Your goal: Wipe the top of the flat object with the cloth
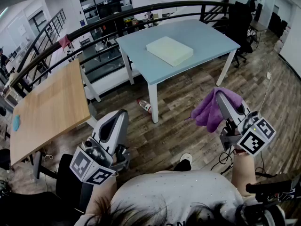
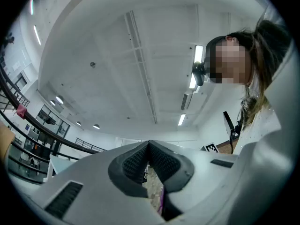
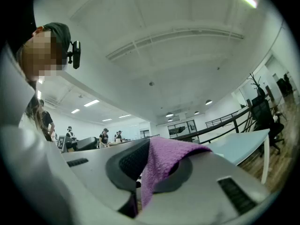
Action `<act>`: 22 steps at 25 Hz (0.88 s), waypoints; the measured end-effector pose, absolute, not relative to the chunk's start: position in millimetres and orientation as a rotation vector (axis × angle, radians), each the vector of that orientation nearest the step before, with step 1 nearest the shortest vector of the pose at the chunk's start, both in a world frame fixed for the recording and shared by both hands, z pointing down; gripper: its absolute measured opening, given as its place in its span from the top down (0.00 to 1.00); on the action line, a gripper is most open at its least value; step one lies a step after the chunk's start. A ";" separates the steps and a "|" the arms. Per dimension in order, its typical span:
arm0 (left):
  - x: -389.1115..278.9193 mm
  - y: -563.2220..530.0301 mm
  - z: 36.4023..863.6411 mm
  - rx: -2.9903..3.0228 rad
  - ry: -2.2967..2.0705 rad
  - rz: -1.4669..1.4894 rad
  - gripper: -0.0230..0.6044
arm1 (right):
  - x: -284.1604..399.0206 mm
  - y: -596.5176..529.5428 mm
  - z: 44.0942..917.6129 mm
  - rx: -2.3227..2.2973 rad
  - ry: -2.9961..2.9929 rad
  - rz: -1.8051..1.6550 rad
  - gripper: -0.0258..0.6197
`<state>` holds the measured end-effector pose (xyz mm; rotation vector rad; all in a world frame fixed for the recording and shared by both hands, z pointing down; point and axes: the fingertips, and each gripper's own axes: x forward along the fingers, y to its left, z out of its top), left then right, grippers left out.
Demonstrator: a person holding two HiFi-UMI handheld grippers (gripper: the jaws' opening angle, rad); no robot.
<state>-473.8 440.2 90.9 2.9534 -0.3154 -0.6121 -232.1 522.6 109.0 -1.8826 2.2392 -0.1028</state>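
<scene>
A pale flat slab (image 1: 170, 50) lies on the light blue table (image 1: 207, 41) at the far middle of the head view. A purple cloth (image 1: 210, 109) hangs from my right gripper (image 1: 221, 97), which is shut on it well short of the table, over the wooden floor. In the right gripper view the cloth (image 3: 161, 165) drapes out between the jaws and over one of them. My left gripper (image 1: 123, 113) is held low at the left, shut with nothing between its pads (image 2: 136, 165), its tips pointing up toward the ceiling.
A wooden table (image 1: 47, 107) stands at the left with a small blue thing (image 1: 16, 122) near its edge. A black railing (image 1: 117, 15) curves behind both tables. A bottle (image 1: 145, 105) lies on the floor by the blue table's leg. Office chairs (image 1: 242, 20) stand at the right.
</scene>
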 end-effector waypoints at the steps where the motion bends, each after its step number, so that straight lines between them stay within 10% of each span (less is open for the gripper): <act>1: -472.9 440.8 90.8 2.955 -0.314 -0.611 0.96 | -231.1 522.3 109.0 -1.881 2.237 -0.105 0.93; 22: -367.5 362.6 118.6 2.932 -0.285 -0.523 0.96 | -137.2 436.5 159.5 -1.917 2.301 -0.128 0.93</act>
